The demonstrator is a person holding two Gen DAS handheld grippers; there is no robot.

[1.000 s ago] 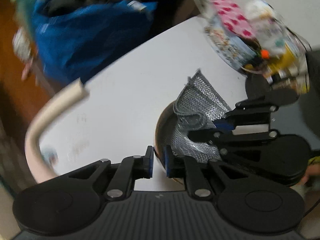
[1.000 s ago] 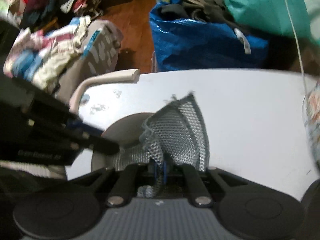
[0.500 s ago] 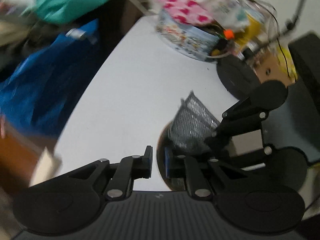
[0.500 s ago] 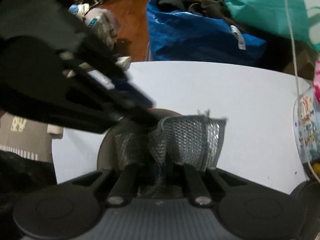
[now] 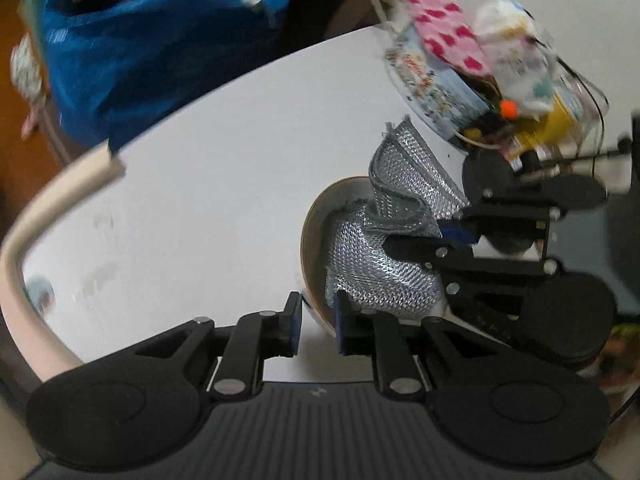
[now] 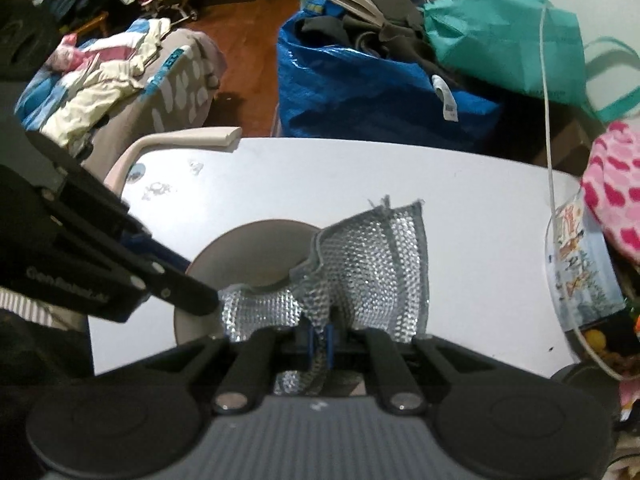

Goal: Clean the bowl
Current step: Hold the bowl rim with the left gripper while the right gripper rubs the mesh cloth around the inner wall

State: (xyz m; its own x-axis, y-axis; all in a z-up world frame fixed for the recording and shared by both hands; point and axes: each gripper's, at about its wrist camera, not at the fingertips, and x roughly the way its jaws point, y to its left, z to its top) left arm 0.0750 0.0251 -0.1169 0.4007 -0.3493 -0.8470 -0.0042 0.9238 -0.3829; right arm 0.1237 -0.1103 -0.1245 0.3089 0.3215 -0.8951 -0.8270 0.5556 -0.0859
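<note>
A brown-rimmed bowl (image 5: 316,220) stands on the white table (image 5: 208,168). My left gripper (image 5: 318,326) is shut on the bowl's near rim, one pad inside and one outside. My right gripper (image 6: 319,346) is shut on a silver mesh scouring cloth (image 6: 372,264), which is pressed into the bowl (image 6: 256,252). The cloth (image 5: 384,248) fills most of the bowl's inside, and one corner sticks up above the rim. The right gripper also shows in the left wrist view (image 5: 412,240), reaching in from the right. The left gripper's finger shows in the right wrist view (image 6: 176,280) on the bowl's left rim.
A round printed tin (image 5: 436,84) piled with pink cloth and clutter stands on the table behind the bowl. A beige chair back (image 5: 48,208) curves along the table's left edge. A blue bag (image 6: 360,80) and a teal bag (image 6: 500,36) stand beyond the far edge.
The left wrist view has swung back to the left. The cloth has shifted round inside the bowl with my right gripper. Both grips hold.
</note>
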